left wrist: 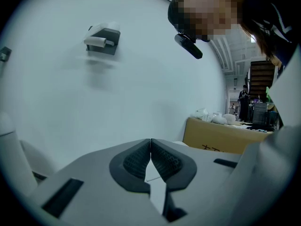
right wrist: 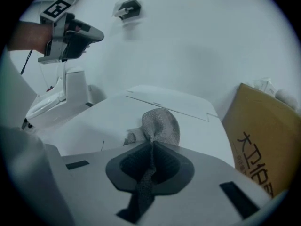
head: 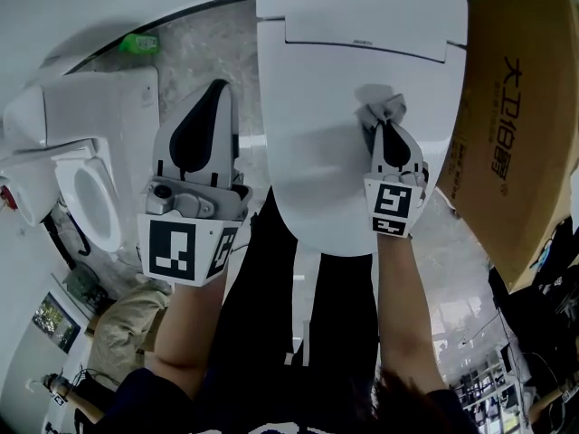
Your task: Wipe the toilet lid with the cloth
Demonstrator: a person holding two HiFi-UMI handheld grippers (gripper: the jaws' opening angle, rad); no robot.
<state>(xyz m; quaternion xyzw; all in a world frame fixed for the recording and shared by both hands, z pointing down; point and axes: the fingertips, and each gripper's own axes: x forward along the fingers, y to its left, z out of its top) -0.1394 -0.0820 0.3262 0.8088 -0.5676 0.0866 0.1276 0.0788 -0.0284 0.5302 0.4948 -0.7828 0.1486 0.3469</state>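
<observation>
My right gripper (right wrist: 151,147) jaws pinch the grey cloth (right wrist: 161,124) on the toilet lid (head: 317,107); my left gripper (left wrist: 150,145) jaws are closed on nothing.

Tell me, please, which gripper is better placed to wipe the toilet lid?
Right. The right gripper is shut on the cloth and sits over the toilet lid; the left gripper is shut, empty, beside the lid.

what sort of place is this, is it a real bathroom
Probably a test or demo space rigged as a bathroom, not a home one: a closed toilet lid, a second toilet close beside it, and a large cardboard box on its other side.
</observation>
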